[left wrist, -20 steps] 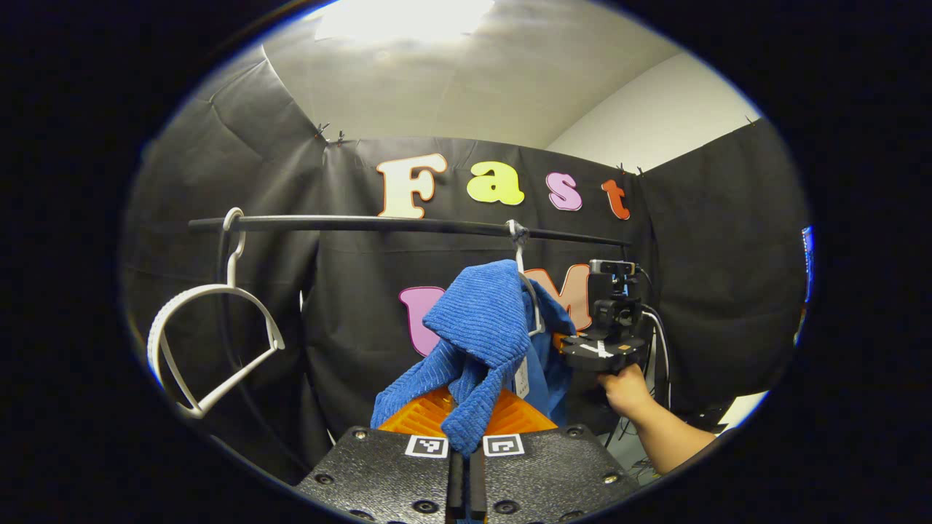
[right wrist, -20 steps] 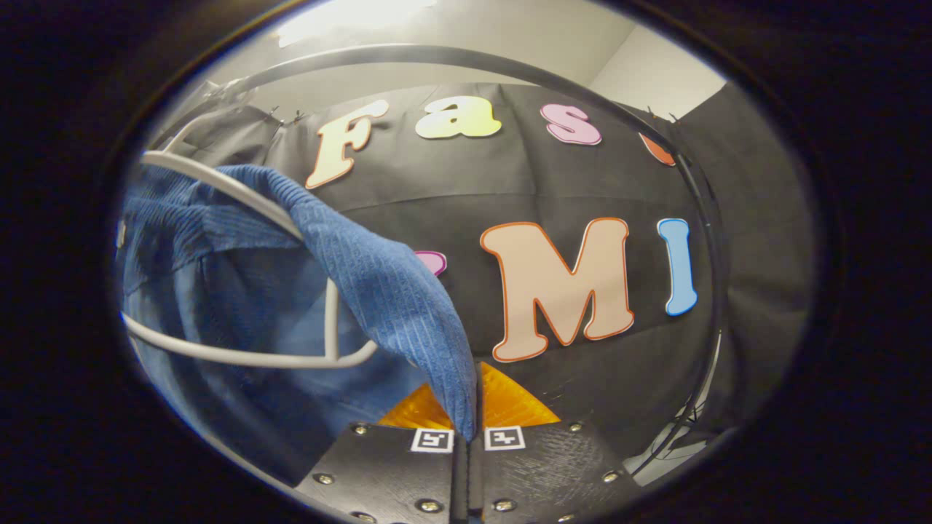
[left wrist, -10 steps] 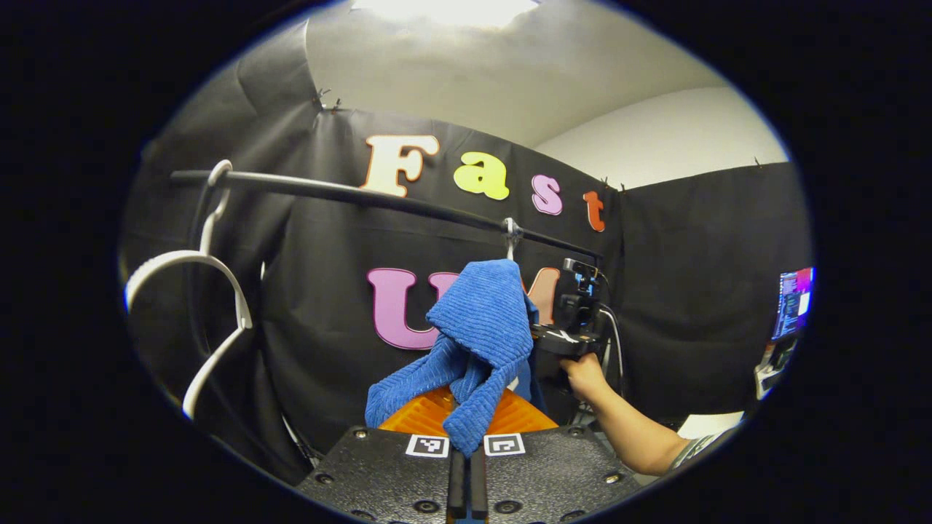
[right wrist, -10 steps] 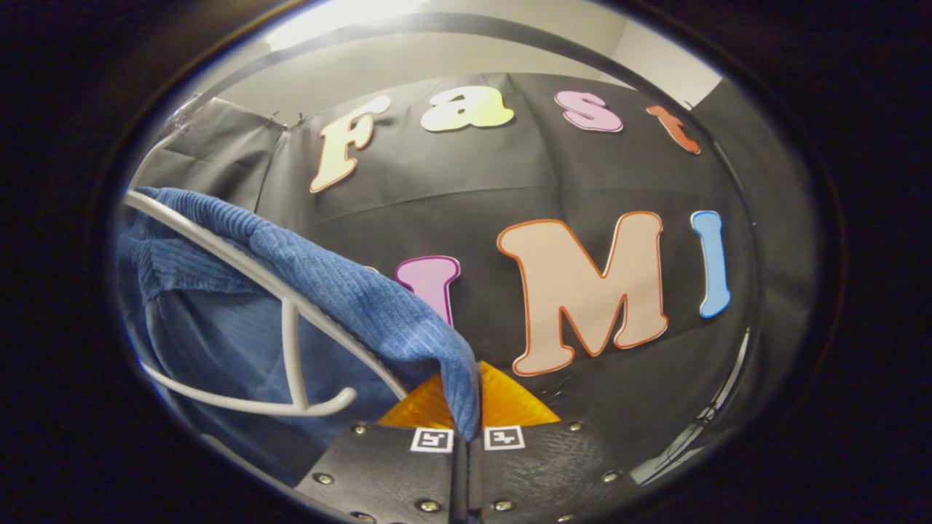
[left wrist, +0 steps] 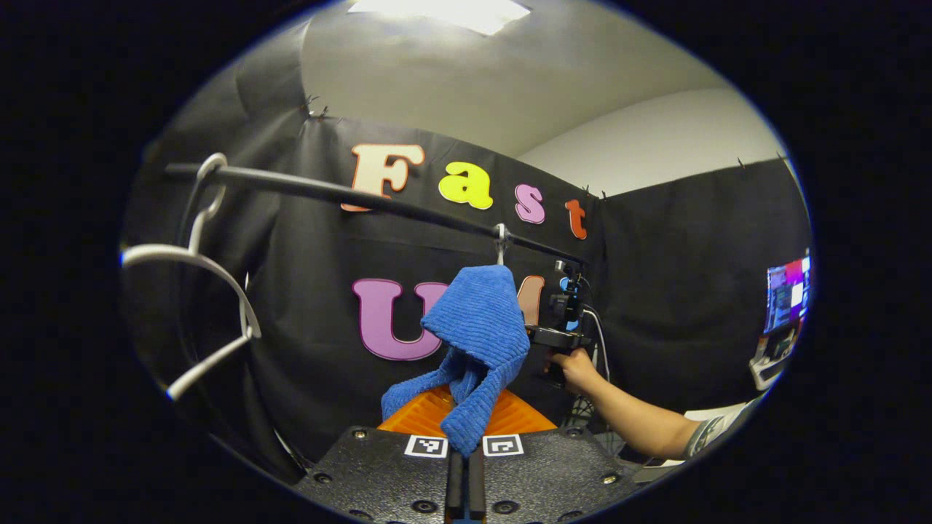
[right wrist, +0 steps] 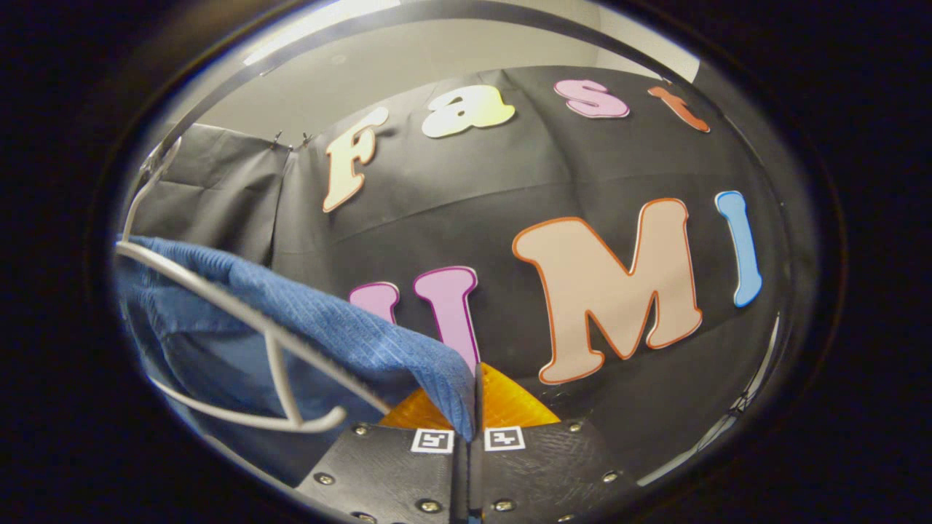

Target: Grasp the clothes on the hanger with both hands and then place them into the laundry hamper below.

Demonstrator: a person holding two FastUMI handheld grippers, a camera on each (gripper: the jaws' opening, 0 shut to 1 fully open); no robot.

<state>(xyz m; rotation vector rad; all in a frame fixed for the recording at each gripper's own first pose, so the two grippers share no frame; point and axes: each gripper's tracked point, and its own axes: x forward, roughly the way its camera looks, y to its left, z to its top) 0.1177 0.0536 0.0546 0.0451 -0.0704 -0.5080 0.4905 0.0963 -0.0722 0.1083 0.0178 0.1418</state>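
1. Left gripper (left wrist: 464, 458) sits at the bottom of the left gripper view with its 2 fingers pressed together on a lower fold of the blue garment (left wrist: 477, 338).
2. From that pinch the ribbed blue cloth rises to a rounded hump draped over a white hanger whose hook (left wrist: 500, 244) catches the black rail (left wrist: 349, 196).
3. Farther along the rail, at the left edge of the same view, hangs a bare white hanger (left wrist: 193, 269).
4. Just right of the garment, the right gripper (left wrist: 562, 327) is held up by a hand (left wrist: 575, 370) with a bare forearm running down to the right.
5. In the right gripper view, the right gripper (right wrist: 470, 444) has its 2 fingers closed on an edge of the blue garment (right wrist: 349, 338), which stretches up and to the left.
6. A white hanger arm (right wrist: 240, 313) crosses in front of the cloth there, and a strut joins it to a lower curved bar.
7. A lit screen (left wrist: 785, 291) glows at the far right of the left gripper view.
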